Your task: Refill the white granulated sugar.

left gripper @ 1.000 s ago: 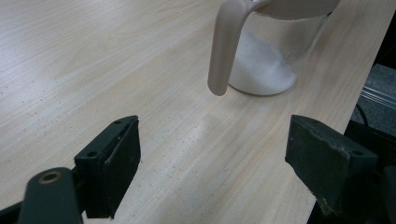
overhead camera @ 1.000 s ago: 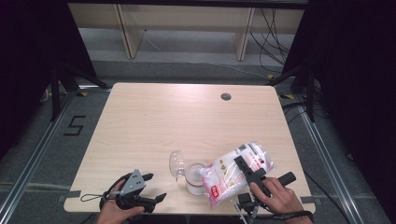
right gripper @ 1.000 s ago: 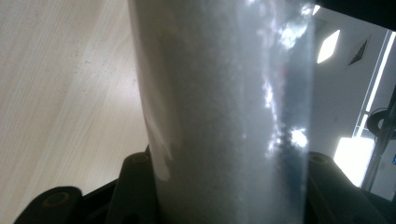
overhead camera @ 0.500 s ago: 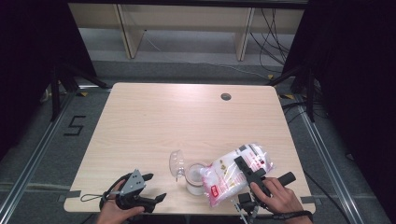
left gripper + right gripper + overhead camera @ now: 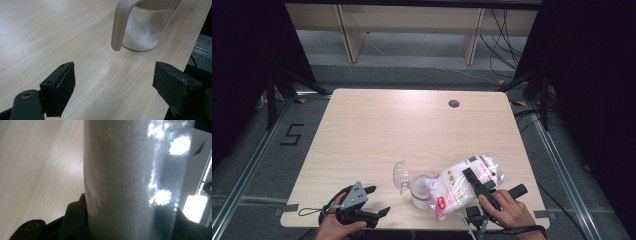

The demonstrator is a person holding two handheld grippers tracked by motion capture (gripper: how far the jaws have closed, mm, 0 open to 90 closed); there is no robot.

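Observation:
A clear plastic bag of white powder (image 5: 462, 184) with red print is tilted over a glass jar (image 5: 421, 192), its lower corner at the jar's mouth. My right gripper (image 5: 477, 184) is shut on the bag; the bag (image 5: 130, 180) rises between its jaws in the right gripper view. The jar (image 5: 147, 30) holds a slanted heap of white powder, and its hinged lid (image 5: 400, 175) stands open to the left. A pale handle (image 5: 120, 25) hangs in front of the jar in the left gripper view. My left gripper (image 5: 374, 201) rests open near the table's front edge, left of the jar.
The light wooden table (image 5: 412, 130) has a round cable hole (image 5: 454, 104) at the back right. The jar stands close to the front edge. Metal floor rails run along both sides, and shelving with cables lies beyond the far edge.

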